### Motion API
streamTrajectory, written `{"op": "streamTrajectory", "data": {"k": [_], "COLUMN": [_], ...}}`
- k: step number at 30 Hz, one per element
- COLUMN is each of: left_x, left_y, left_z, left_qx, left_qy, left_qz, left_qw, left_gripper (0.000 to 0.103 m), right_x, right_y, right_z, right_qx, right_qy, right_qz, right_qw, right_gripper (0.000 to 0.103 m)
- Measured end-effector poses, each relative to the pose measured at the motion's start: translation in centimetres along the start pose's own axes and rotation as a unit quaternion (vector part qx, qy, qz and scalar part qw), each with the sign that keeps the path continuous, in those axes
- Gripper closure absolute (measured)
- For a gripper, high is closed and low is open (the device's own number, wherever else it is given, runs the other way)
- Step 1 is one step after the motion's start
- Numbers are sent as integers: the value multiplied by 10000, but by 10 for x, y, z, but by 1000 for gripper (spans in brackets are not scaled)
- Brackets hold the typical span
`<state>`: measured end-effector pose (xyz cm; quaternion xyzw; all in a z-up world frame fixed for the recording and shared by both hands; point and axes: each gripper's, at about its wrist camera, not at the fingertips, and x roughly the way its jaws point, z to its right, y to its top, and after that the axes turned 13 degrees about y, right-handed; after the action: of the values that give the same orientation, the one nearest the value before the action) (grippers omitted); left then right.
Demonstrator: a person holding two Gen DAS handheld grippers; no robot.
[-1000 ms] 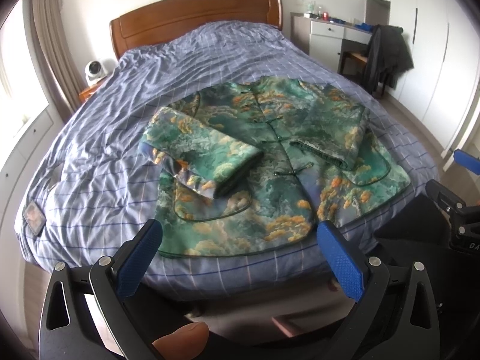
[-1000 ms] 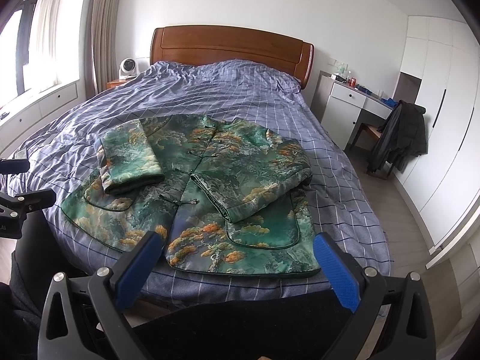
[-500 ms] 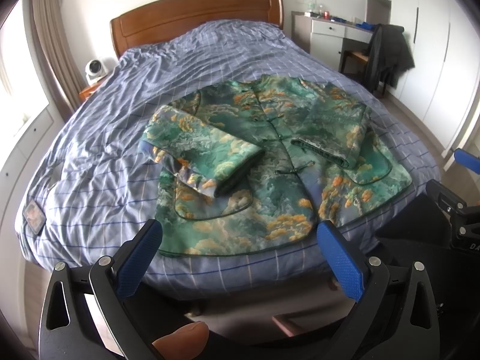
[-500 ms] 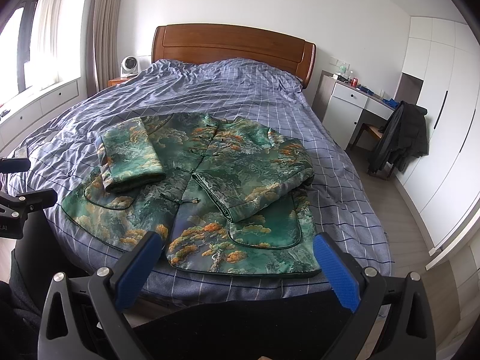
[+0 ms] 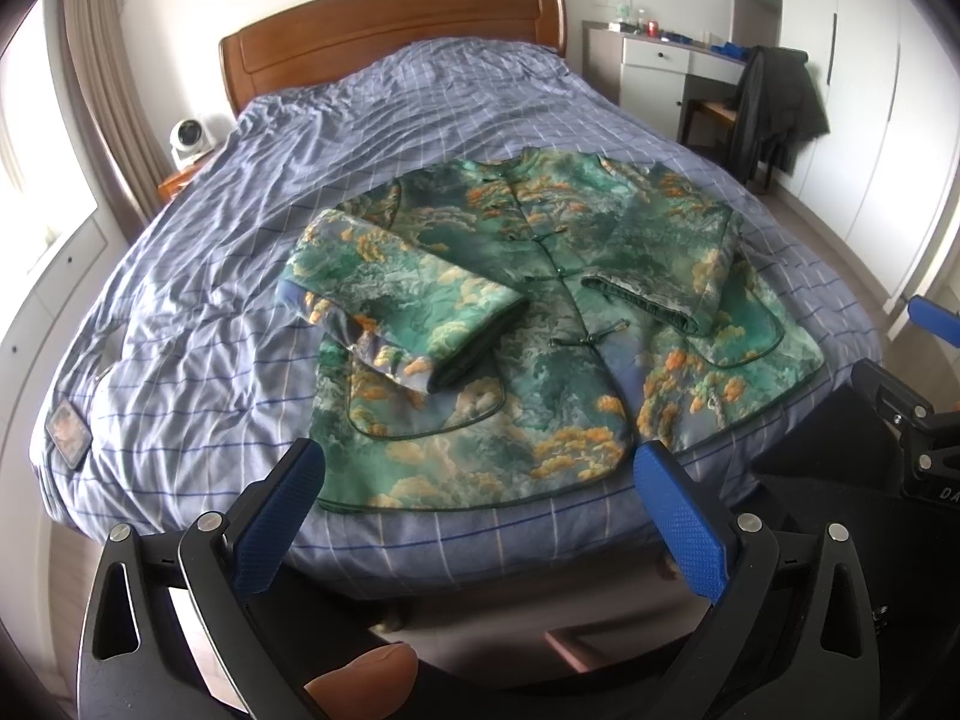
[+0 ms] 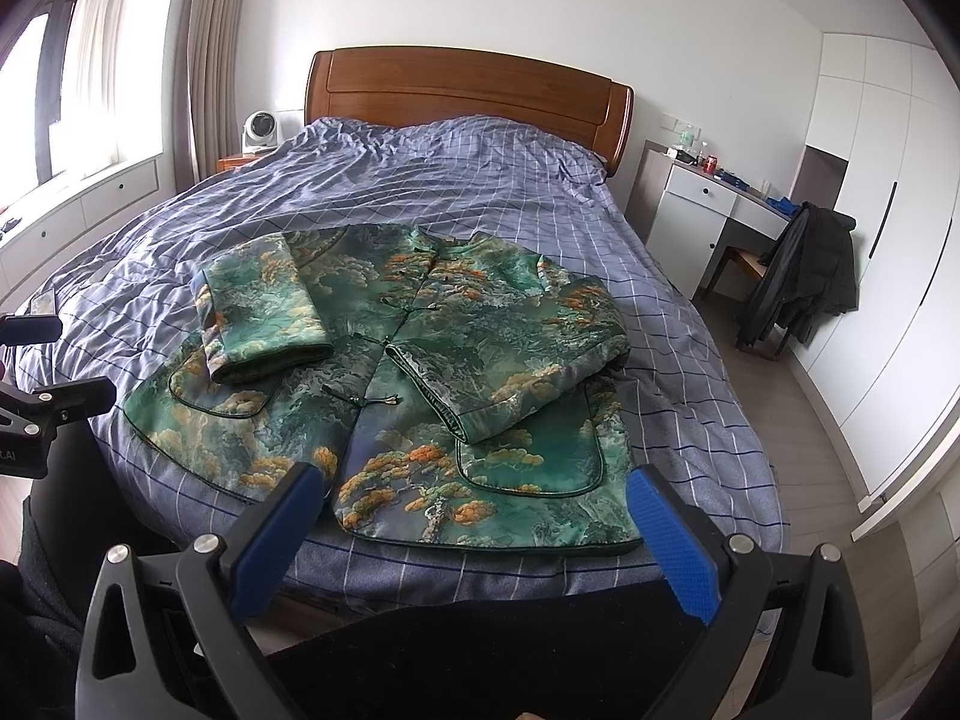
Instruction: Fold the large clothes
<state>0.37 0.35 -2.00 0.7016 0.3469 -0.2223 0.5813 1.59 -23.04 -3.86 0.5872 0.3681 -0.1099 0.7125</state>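
Jacket: the green patterned jacket (image 5: 558,324) lies face up on the checked bedspread (image 5: 252,276), near the foot of the bed, its front fastened; we see its hem running just inside the bed's near edge
Sleeves: we find both already turned in across the chest; the left sleeve (image 5: 414,306) lies doubled over its side, the right sleeve (image 6: 510,372) slants over the other, its cuff near the middle closure
Left gripper (image 5: 480,516): we hold it short of the hem, touching nothing; its blue pads stand wide apart
Right gripper (image 6: 474,525): likewise held back from the hem, jaws spread, nothing between them
Step in hand: we judge the sleeve folds done and the body fold not yet begun; roughly halfway
Next move: we would bring each gripper down to a hem corner, pinch both layers of cloth without the bedspread, then carry the hem up toward the collar (image 5: 522,165); the padded fabric looks thick, so the fold may spring back, and the sleeves may slip unless we lift evenly
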Motion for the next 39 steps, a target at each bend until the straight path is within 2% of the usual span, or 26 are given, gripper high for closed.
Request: {"op": "streamTrajectory", "data": {"k": [32,39], "left_x": [0,6], "left_y": [2,-5], "left_z": [0,-4], "left_qx": [13,81], "left_qy": [15,200], "left_qz": [-20,-30], "left_qw": [10000,9998], "left_gripper": [0,0], "right_x": [3,6], "right_y": [-4,-4], "right_z": [-5,-3], "right_qx": [-25,-33], "right_qy": [65,140], "right_qz": [-46,-35], "right_qw": [10000,9999], "right_gripper": [0,0]}}
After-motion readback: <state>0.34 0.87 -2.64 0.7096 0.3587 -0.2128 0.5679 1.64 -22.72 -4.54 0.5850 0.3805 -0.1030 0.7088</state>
